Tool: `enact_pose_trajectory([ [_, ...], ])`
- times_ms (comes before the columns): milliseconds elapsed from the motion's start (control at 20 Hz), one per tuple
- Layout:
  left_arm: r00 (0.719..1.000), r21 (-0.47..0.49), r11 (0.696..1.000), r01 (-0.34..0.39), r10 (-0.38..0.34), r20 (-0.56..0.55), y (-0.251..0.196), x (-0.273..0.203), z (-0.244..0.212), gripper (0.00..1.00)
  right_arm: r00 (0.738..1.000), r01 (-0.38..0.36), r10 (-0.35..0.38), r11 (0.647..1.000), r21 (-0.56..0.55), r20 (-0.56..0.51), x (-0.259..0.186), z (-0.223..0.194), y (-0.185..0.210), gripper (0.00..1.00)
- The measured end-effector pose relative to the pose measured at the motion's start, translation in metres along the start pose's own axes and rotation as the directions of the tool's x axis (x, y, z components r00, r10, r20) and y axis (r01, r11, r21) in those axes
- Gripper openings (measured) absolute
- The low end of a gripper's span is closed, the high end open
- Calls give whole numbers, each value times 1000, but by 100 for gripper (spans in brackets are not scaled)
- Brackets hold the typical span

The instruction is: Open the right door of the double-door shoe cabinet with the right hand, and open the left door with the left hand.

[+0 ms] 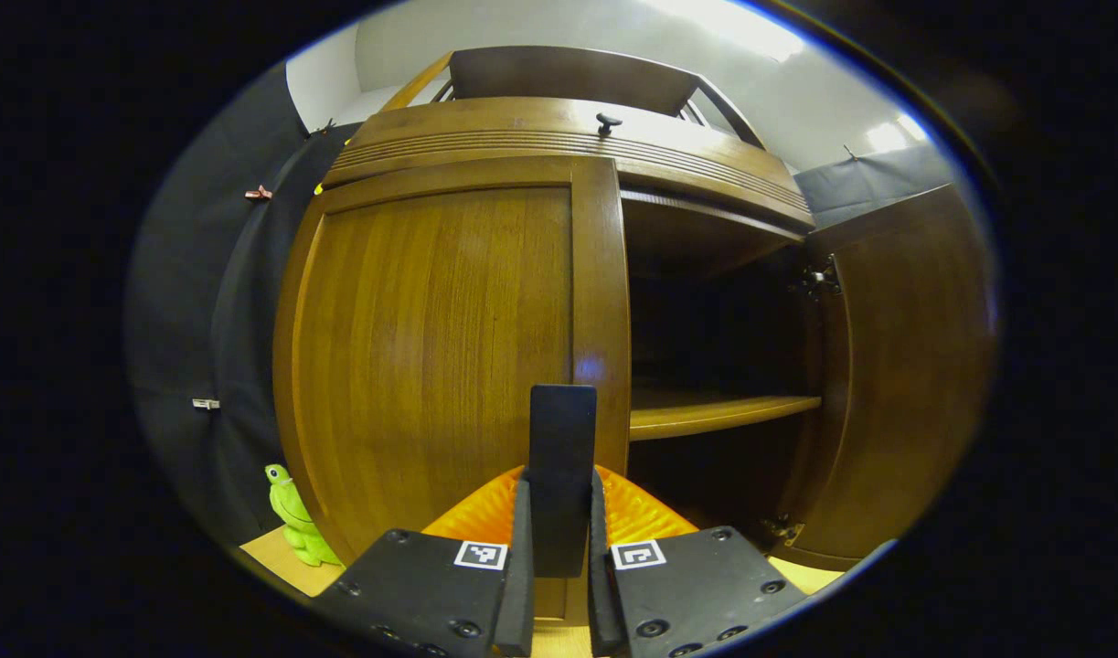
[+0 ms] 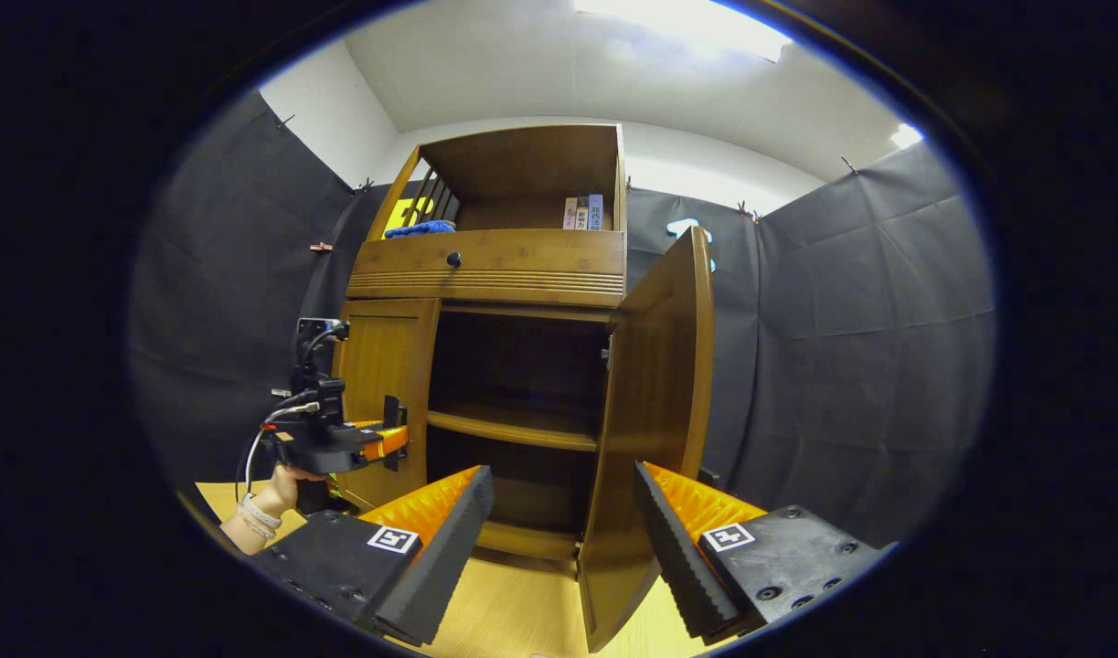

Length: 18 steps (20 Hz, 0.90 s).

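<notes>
Cabinet: the wooden cabinet stands straight ahead of you on a pale wood floor, with a knobbed drawer above the two doors.
Right door: the right door already stands swung wide, its edge towards you; two shelves show in the dark interior.
Left door: the left door is flush with the frame and not yet opened. It is a tall flat panel of glossy brown wood with vertical grain inside a raised border.
Left gripper: your left gripper is narrowed around a slim, dark, upright handle at the door's inner edge. Both black pads press on it, as far as the left gripper view shows.
Key relation: the handle's long axis is vertical and lies directly between the fingers. The hinges sit on the door's far left side, so judge the pull as an arc towards you and leftward.
Right gripper: your right gripper is spread wide and empty, just short of the right door's edge.
Nearer hand: the left, already on the handle.
Other: a green toy sits at the cabinet's left foot.
</notes>
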<state>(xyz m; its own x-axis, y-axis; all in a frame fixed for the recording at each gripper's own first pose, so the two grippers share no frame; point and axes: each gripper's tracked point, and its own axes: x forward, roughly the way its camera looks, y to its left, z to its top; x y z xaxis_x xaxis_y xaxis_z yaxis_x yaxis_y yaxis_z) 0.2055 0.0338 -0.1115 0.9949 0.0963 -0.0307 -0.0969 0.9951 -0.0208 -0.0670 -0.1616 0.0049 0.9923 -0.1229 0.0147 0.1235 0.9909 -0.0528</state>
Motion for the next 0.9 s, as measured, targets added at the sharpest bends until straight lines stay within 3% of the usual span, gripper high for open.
enact_pose_trajectory([
  [500,999,-6,999,34,-34,-29,22,-83,6,27,999,-36,36,999,-11,15,-20,14,39,97],
  [900,999,4,1000,-12,12,-32,55,-134,11,27,995,-98,98,995,11,16,-20,17,74,97],
])
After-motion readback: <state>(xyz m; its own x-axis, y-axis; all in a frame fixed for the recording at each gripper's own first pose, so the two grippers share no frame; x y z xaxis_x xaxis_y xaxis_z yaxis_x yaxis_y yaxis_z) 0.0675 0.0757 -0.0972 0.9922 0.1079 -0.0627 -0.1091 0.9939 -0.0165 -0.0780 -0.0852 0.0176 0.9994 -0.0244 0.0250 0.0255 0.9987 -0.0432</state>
